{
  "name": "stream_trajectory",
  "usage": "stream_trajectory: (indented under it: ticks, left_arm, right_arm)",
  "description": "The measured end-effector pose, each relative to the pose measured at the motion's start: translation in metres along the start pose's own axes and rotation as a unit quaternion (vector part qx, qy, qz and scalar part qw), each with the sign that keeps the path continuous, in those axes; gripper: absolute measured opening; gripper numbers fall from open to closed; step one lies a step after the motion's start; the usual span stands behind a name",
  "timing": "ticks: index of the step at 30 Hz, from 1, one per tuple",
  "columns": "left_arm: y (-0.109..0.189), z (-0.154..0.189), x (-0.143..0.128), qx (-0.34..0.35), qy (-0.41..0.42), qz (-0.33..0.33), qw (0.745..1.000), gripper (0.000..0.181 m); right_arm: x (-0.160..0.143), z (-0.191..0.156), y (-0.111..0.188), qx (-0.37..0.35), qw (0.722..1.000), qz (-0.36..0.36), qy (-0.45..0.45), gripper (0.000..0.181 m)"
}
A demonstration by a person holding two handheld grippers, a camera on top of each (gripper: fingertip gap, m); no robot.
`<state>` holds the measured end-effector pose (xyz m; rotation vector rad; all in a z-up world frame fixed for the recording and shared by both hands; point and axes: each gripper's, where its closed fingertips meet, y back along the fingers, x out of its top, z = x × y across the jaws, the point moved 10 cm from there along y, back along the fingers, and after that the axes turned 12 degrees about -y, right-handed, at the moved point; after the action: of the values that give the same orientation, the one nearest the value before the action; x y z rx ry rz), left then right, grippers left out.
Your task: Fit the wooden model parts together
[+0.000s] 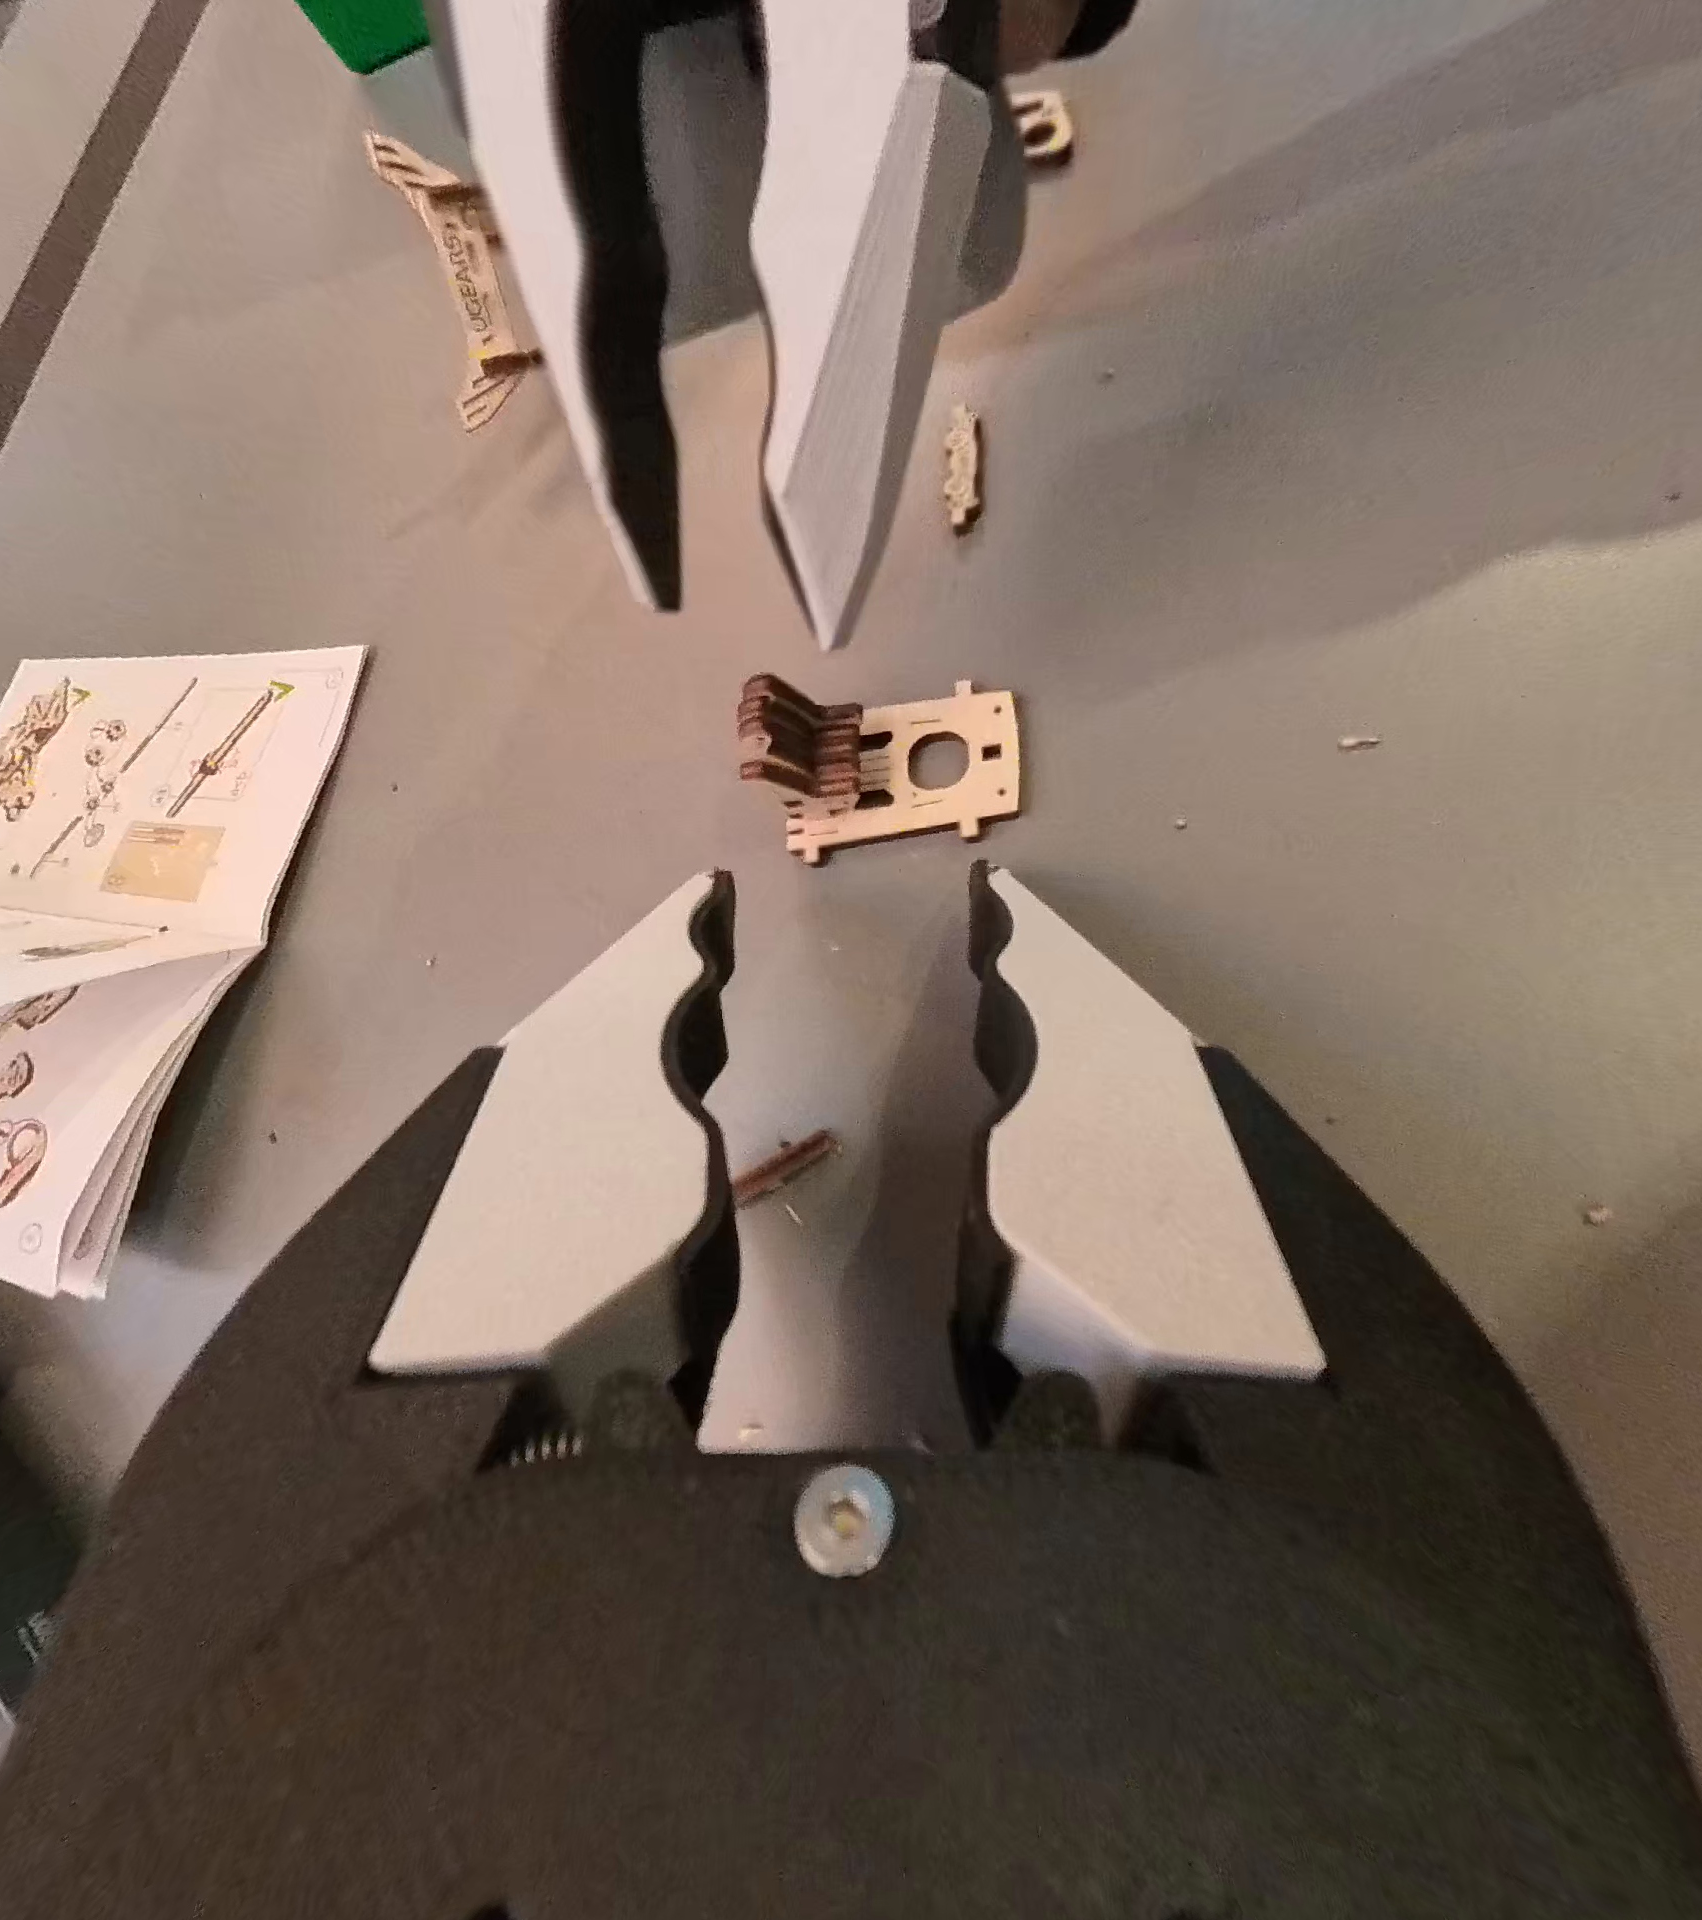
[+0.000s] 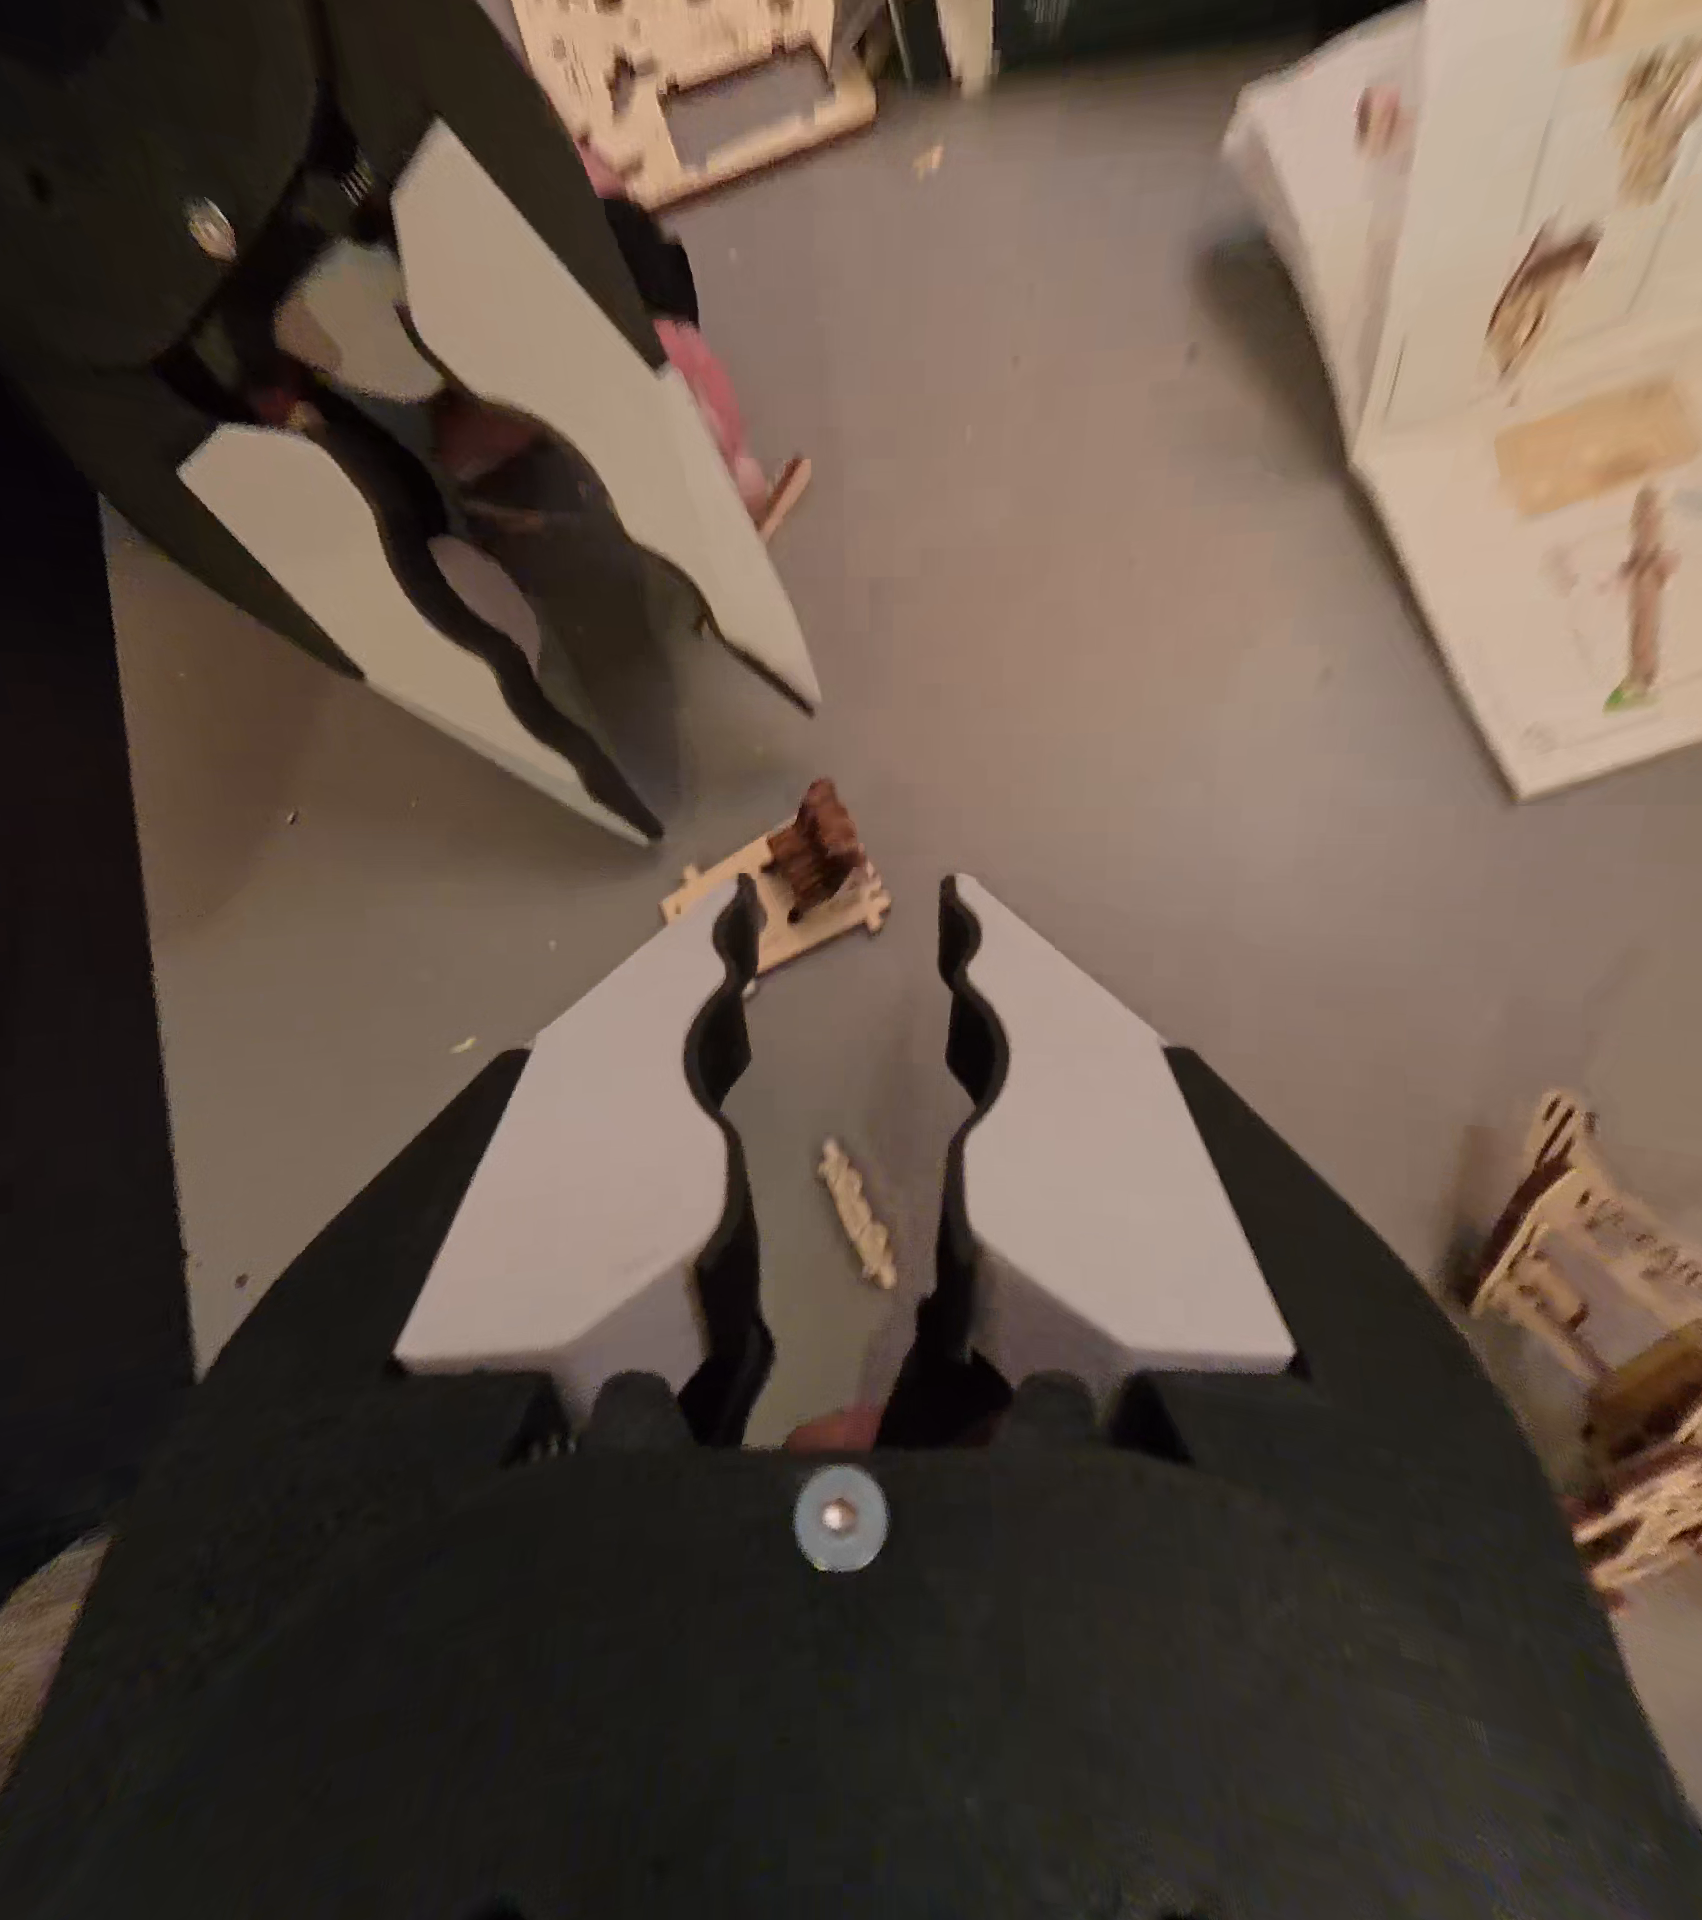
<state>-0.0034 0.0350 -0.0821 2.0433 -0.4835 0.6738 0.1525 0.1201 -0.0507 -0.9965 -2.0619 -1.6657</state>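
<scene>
A small light wooden plate with a round hole and a stack of dark slats at one end [image 1: 888, 774] lies flat on the grey table. My left gripper [image 1: 849, 875] is open and empty, its tips just short of the plate. My right gripper [image 1: 748, 623] reaches in from the far side, open and empty, tips just above the plate. In the right wrist view the plate [image 2: 821, 852] lies just beyond my open right gripper [image 2: 847, 885], partly hidden by its left finger; the left gripper [image 2: 727, 764] hangs open at the upper left.
A thin dark wooden stick [image 1: 785, 1169] lies between my left fingers. A small toothed wooden strip [image 1: 966, 468] [image 2: 857, 1210], a part-built wooden model [image 1: 473, 281] [image 2: 1636, 1351], a ring-shaped piece [image 1: 1039, 125], an open instruction booklet [image 1: 151, 831] [image 2: 1605, 416] and a punched wooden sheet [image 2: 722, 94] lie around. Tip to tip, the grippers are about 5 centimetres apart.
</scene>
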Motion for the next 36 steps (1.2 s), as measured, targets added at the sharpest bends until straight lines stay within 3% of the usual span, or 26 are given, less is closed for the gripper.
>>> stream_trajectory:
  ticks: [1,4,8,10,15,17,19,21,24,26,28,33,36]
  left_arm:
    - [-0.001,0.001,0.0,-0.003,-0.001,-0.003,1.0,0.044]
    - [-0.003,0.003,0.001,-0.009,0.007,0.0,1.0,0.043]
    - [-0.004,0.003,0.0,-0.003,0.014,0.001,1.0,0.043]
    - [-0.002,0.001,-0.001,0.006,0.02,0.005,1.0,0.046]
    - [0.02,-0.008,0.01,0.06,0.078,0.093,0.991,0.057]
    - [0.031,-0.016,0.014,0.022,0.178,0.17,0.969,0.062]
    - [0.04,-0.024,0.018,-0.042,0.272,0.247,0.929,0.069]
    - [0.047,-0.026,0.027,-0.071,0.307,0.304,0.899,0.071]
    - [0.054,-0.024,0.045,-0.092,0.307,0.364,0.874,0.084]
    - [0.056,-0.022,0.055,-0.058,0.267,0.378,0.884,0.097]
    - [0.058,-0.02,0.063,0.001,0.213,0.38,0.9,0.099]
    - [0.076,-0.019,0.079,0.082,0.145,0.413,0.895,0.054]
    - [0.079,-0.019,0.08,0.092,0.131,0.418,0.894,0.054]
  right_arm:
    - [0.003,-0.001,-0.001,-0.001,1.0,0.017,0.014,0.033]
    - [0.011,-0.001,-0.015,-0.005,0.999,-0.001,0.038,0.029]
    - [0.013,0.0,-0.029,0.01,0.998,-0.026,0.059,0.006]
    - [0.012,0.002,-0.03,0.016,0.998,-0.026,0.059,0.005]
    - [0.016,0.003,-0.007,0.083,0.994,0.07,0.006,0.005]
    - [0.019,-0.002,0.011,0.113,0.984,0.136,0.012,0.005]
    - [0.023,-0.01,0.03,0.137,0.971,0.196,0.031,0.005]
    - [0.026,-0.019,0.048,0.142,0.957,0.244,0.065,0.005]
    - [0.03,-0.03,0.069,0.143,0.942,0.284,0.11,0.005]
    - [0.033,-0.035,0.077,0.15,0.935,0.296,0.125,0.005]
    - [0.037,-0.038,0.083,0.167,0.928,0.311,0.123,0.005]
    - [0.044,-0.049,0.086,0.189,0.918,0.323,0.129,0.005]
    - [0.048,-0.053,0.085,0.195,0.914,0.332,0.126,0.006]
